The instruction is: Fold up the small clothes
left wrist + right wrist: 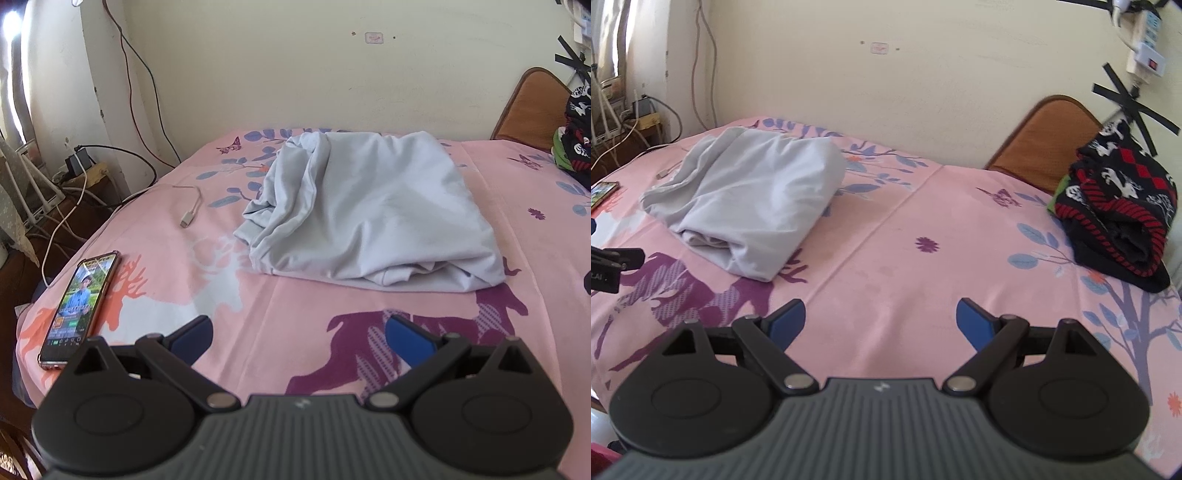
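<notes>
A pale grey garment (369, 210) lies folded in a loose bundle on the pink patterned bedsheet (288, 332). It also shows in the right wrist view (750, 199), at the left. My left gripper (297, 332) is open and empty, above the sheet just in front of the garment. My right gripper (881, 317) is open and empty, over bare sheet to the right of the garment. A black, red and white patterned garment (1119, 206) lies folded at the bed's right side, by the headboard.
A phone (81, 306) with a lit screen lies near the bed's left edge. A charging cable (192, 206) lies on the sheet beyond it. A brown headboard (1045, 144) stands at the right. The wall runs behind the bed. Cables and a power strip hang nearby.
</notes>
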